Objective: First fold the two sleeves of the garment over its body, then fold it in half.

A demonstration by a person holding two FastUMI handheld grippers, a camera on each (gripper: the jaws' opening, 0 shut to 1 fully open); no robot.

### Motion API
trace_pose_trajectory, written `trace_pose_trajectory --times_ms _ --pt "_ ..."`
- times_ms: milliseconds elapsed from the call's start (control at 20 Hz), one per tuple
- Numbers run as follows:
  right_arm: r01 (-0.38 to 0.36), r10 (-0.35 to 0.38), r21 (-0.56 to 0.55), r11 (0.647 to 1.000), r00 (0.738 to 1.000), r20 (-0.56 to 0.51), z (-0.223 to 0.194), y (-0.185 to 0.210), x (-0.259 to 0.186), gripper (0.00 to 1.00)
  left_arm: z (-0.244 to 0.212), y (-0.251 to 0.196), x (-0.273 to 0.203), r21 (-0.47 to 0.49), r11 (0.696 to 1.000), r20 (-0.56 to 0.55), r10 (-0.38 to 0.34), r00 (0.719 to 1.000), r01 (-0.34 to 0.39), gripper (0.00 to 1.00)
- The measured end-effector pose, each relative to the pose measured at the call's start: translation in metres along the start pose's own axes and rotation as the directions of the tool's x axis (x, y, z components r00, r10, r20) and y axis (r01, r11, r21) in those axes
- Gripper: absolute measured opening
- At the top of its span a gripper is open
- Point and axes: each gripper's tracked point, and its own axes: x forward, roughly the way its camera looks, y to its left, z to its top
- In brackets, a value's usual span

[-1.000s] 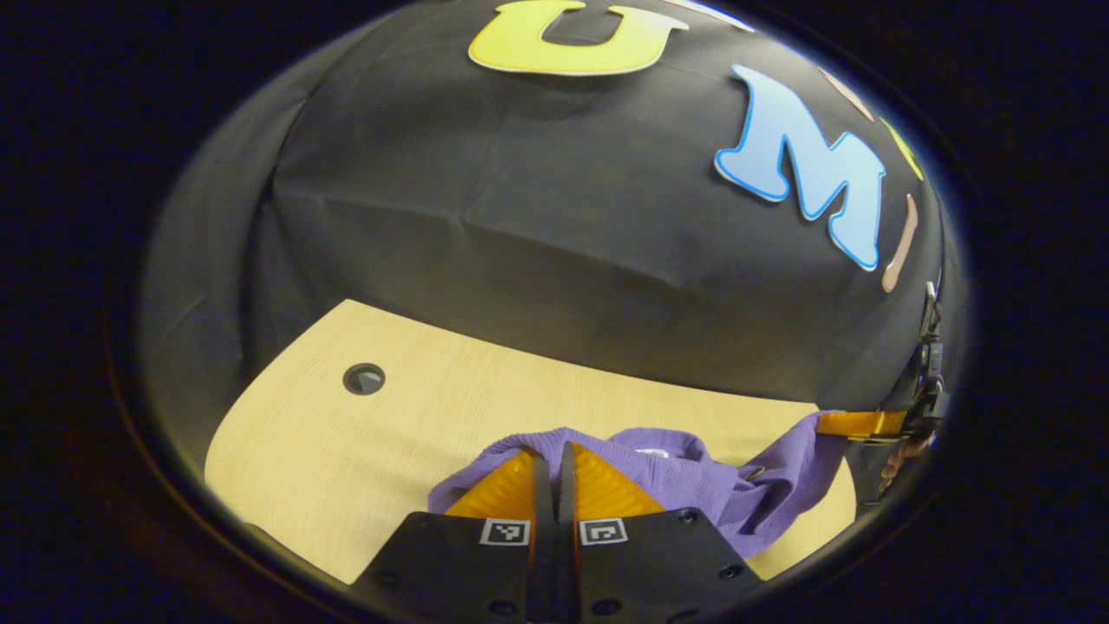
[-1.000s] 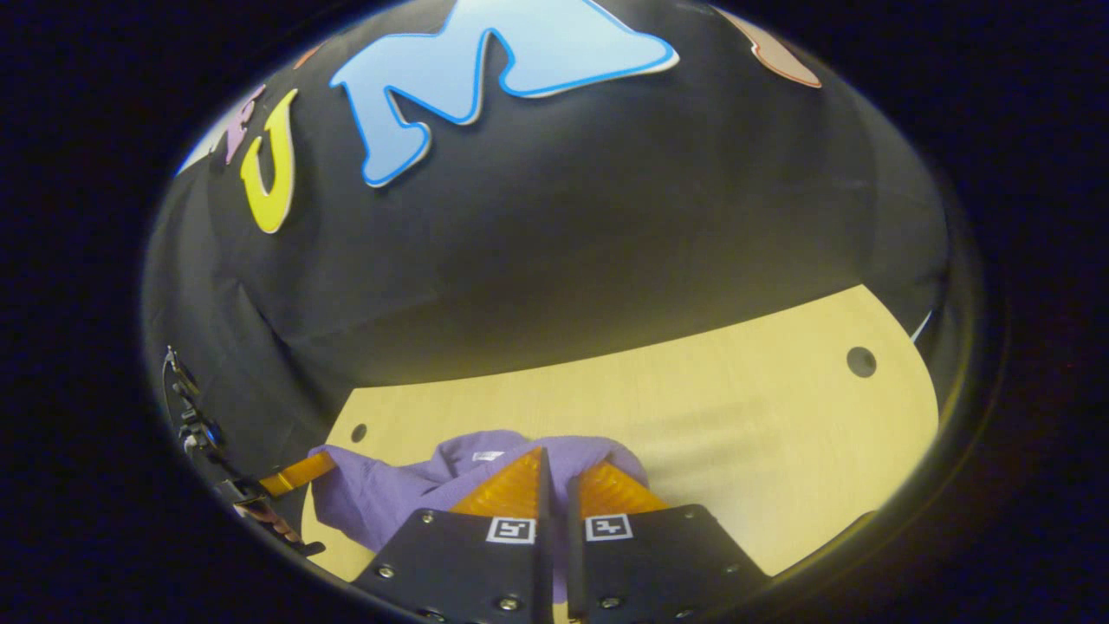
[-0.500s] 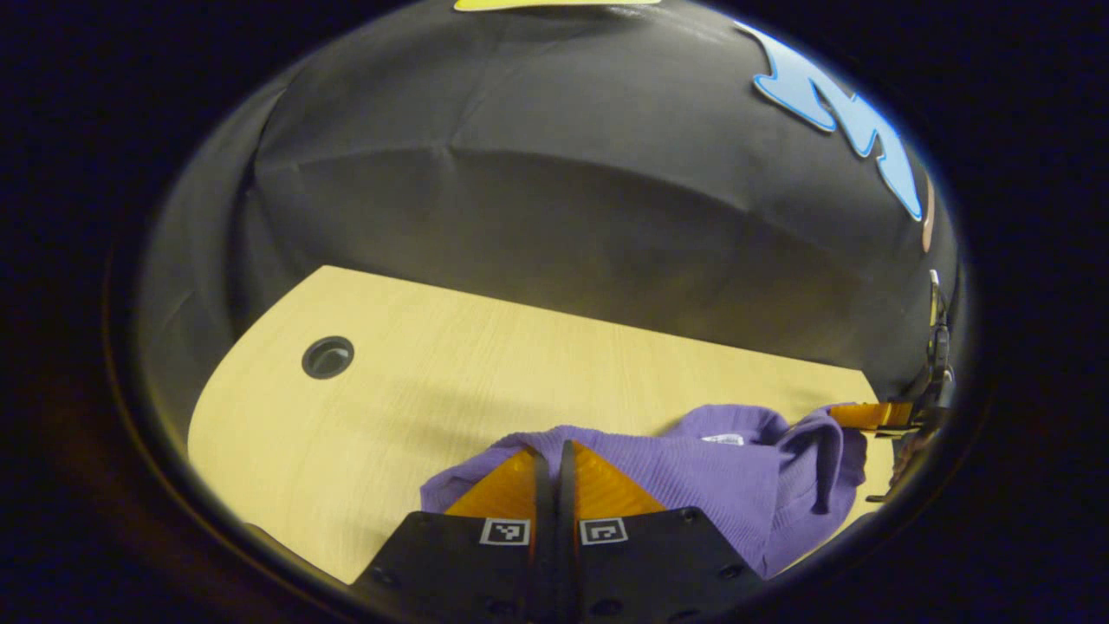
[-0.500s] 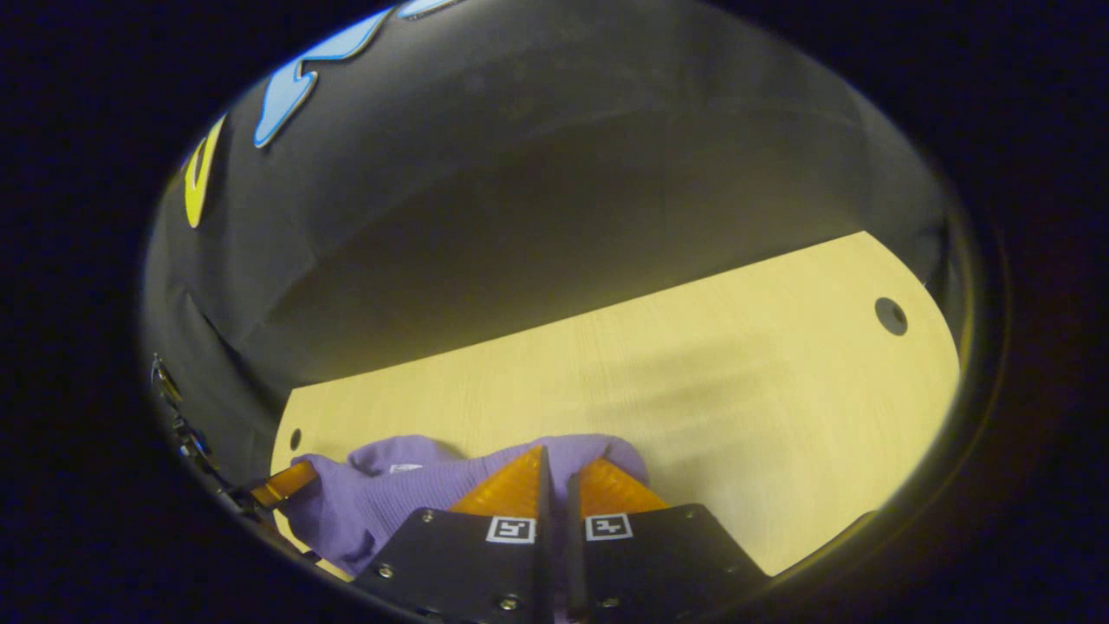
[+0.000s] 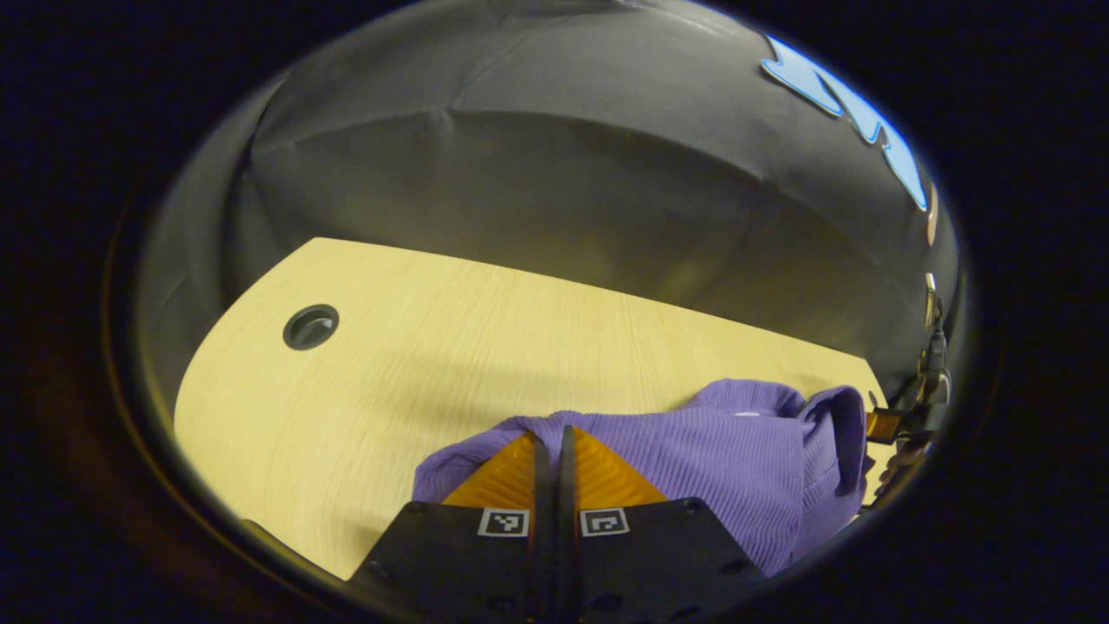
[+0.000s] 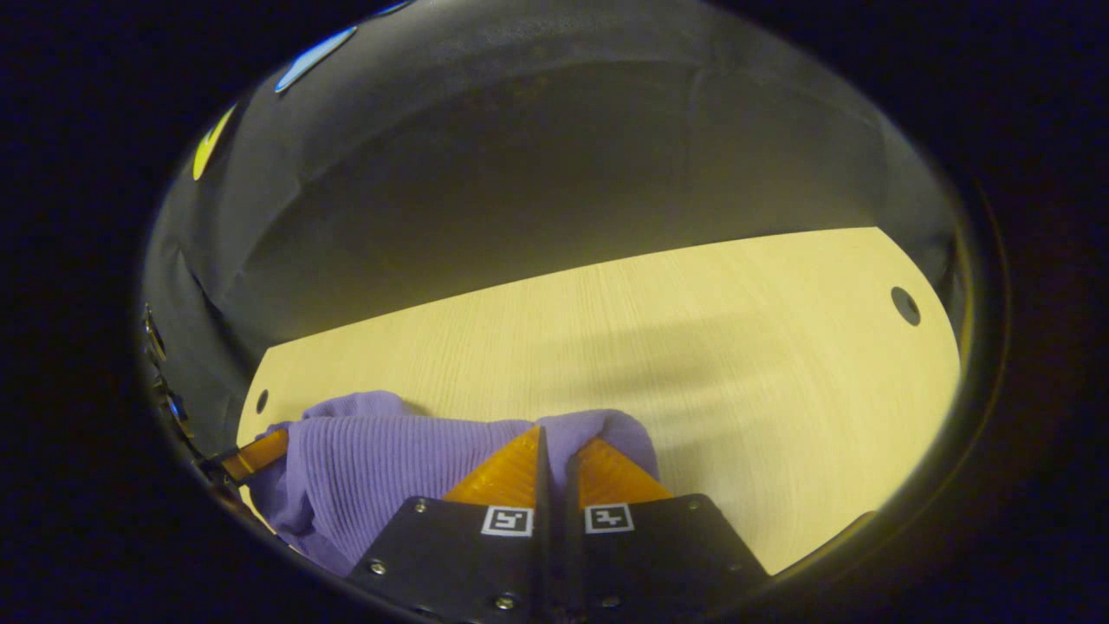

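A purple ribbed garment point(image 5: 693, 459) stretches between both grippers, hanging low over the pale wooden table point(image 5: 416, 364). In the left gripper view my left gripper point(image 5: 554, 438) is shut on one edge of the cloth, its orange fingers point(image 5: 606, 472) pressed together. Far right in that view the other gripper point(image 5: 884, 423) holds the opposite end. In the right gripper view my right gripper point(image 6: 554, 438) is shut on the garment point(image 6: 390, 459), cloth bunching around its fingers point(image 6: 507, 472). The left gripper point(image 6: 256, 452) shows at the far left there, also pinching the cloth.
A round cable hole point(image 5: 310, 326) sits in the table's left part in the left gripper view. Another hole point(image 6: 905, 305) lies at the right in the right gripper view, and a small one point(image 6: 262, 400) near the left edge. Black cloth walls the back.
Both grippers have tilted down and come lower over the table, carrying the garment. The cloth now spreads wider and smoother between them, and more tabletop shows.
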Motion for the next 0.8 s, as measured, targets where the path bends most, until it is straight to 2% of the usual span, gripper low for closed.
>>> trace_pose_trajectory --times_ms 150,300,350,400,450,500,550,600,650,750,800 --pt "-0.001 0.001 0.012 1.0 0.999 0.034 0.001 -0.002 -0.001 0.07 -0.001 0.001 0.0 -0.04 0.999 0.008 -0.017 1.0 0.017 0.07" --pt "0.023 -0.023 0.005 1.0 0.999 0.04 0.0 -0.001 -0.003 0.07 0.0 0.005 0.0 -0.024 1.0 0.015 0.015 1.0 -0.014 0.07" --pt "0.032 -0.033 0.02 0.999 0.999 0.027 -0.003 -0.004 -0.004 0.07 0.0 0.0 0.001 -0.023 1.0 0.005 -0.008 1.0 0.008 0.09" --pt "-0.001 0.0 0.049 0.999 1.0 0.016 -0.002 0.001 -0.006 0.14 0.0 -0.005 0.0 -0.012 1.0 0.005 -0.009 1.0 0.009 0.25" --pt "-0.001 0.002 0.074 0.997 1.0 -0.002 -0.003 0.001 -0.009 0.39 0.001 -0.007 -0.003 0.001 1.0 -0.005 -0.008 1.0 0.008 0.31" --pt "0.011 -0.01 0.085 0.996 1.0 -0.01 -0.002 -0.001 -0.015 0.49 0.0 -0.01 -0.009 0.017 1.0 -0.015 0.002 1.0 -0.002 0.46" --pt "0.014 -0.014 0.091 0.996 1.0 -0.006 0.002 -0.003 -0.026 0.54 0.0 -0.013 -0.014 0.034 0.999 -0.02 0.013 1.0 -0.012 0.59" --pt "0.021 -0.022 0.088 0.996 1.0 0.005 0.008 -0.002 -0.033 0.69 0.002 -0.021 -0.022 0.044 0.999 -0.02 0.006 1.0 -0.005 0.72" --pt "0.02 -0.021 0.081 0.997 1.0 0.014 0.013 -0.001 -0.042 0.85 0.005 -0.03 -0.031 0.05 0.999 -0.014 -0.001 1.0 0.002 0.8" --pt "0.02 -0.021 0.055 0.998 0.999 0.035 0.021 0.001 -0.066 0.93 0.015 -0.044 -0.049 0.054 0.998 0.006 -0.019 1.0 0.019 0.88" --pt "0.015 -0.017 0.044 0.999 0.999 0.049 0.025 0.005 -0.078 0.93 0.022 -0.05 -0.061 0.055 0.998 0.021 -0.03 0.999 0.029 0.9"
